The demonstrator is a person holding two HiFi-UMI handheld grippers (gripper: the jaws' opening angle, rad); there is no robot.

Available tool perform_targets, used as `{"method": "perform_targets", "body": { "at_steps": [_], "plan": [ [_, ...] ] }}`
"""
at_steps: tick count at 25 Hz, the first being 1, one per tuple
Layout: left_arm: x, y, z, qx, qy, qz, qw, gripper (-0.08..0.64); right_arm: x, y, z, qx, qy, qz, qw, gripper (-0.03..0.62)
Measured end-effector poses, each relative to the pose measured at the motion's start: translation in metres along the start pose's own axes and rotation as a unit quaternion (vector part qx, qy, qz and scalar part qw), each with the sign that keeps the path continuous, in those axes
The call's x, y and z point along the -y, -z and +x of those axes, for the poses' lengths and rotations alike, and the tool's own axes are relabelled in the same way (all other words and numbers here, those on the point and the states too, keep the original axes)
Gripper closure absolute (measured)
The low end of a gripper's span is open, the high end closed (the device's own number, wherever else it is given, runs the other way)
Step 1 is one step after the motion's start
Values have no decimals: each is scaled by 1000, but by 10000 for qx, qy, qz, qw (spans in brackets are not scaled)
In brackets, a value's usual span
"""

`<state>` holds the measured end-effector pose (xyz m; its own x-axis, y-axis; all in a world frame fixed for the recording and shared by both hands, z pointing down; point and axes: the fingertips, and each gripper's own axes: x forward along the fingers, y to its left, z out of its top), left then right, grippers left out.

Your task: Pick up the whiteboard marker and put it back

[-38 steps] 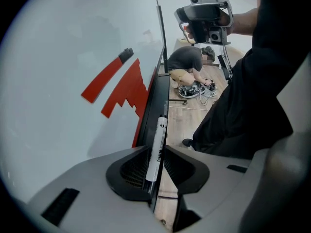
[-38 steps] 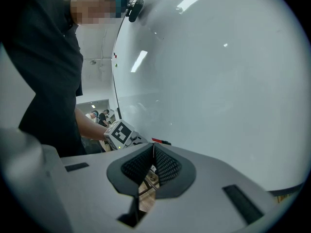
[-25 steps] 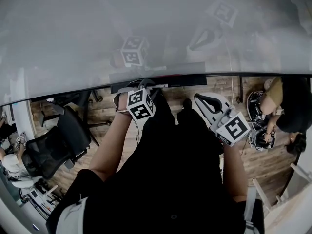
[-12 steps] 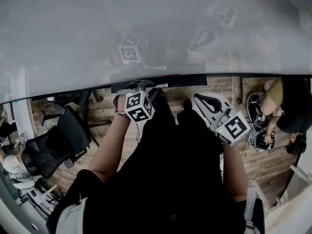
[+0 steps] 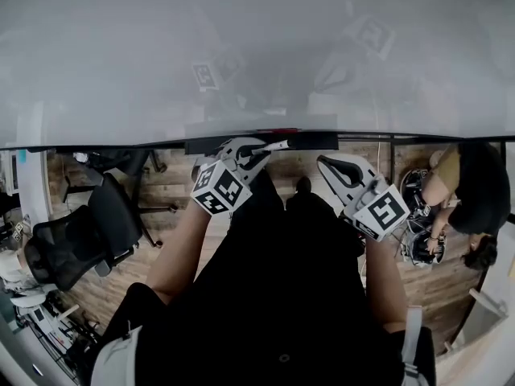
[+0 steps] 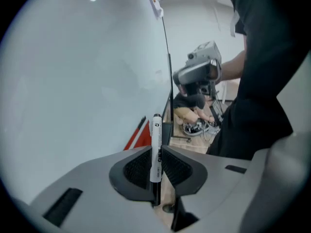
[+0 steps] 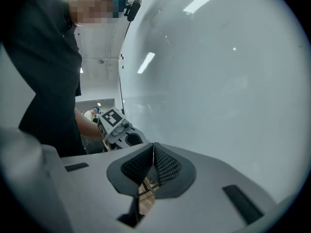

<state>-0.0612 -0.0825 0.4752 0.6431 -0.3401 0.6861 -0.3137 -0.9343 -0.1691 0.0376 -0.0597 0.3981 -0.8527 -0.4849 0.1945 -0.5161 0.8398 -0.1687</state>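
The whiteboard marker, white with a black cap end, stands upright between the ribbed pads of my left gripper, which is shut on it. In the head view the left gripper sits just below the whiteboard's lower edge, the marker sticking out to the right. My right gripper is shut with nothing between its pads, and it faces the whiteboard. In the head view it hangs right of the left one, under the board's tray.
The large whiteboard fills the upper head view. Below it lie a wooden floor, a black office chair at left, and a crouching person at right beside some gear. A red strip lies by the board's bottom edge.
The left gripper has moved up and slightly left toward the board's lower edge, marker still held. The head view has tilted a little. The right gripper has barely moved.
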Motion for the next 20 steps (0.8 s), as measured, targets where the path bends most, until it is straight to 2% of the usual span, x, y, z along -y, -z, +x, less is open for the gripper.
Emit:
{"method": "perform_targets", "body": {
  "at_steps": [3,6,8,12,16,20],
  "plan": [
    [-4,-32,-18,727,-117,-252,9970,486,1,-11,-1,87,-5,-117,9999,572],
    [-5,-63,-36,1545,-153,-601,9861,486,-3,-21,-6,166,-27,-192,9997,572],
    [-4,-83,-45,2108,-91,-820,9740,486,-4,-30,-13,275,47,-210,9994,572],
    [-4,-126,-65,3025,97,-1015,9477,486,-2,-48,-30,538,106,-265,9981,572],
    [2,-149,-74,3517,288,-1316,9263,486,-6,-56,-43,581,110,-428,9973,572],
    [0,-159,-83,4061,405,-1632,8982,486,-4,-63,-54,684,169,-427,9966,572]
  ]
}}
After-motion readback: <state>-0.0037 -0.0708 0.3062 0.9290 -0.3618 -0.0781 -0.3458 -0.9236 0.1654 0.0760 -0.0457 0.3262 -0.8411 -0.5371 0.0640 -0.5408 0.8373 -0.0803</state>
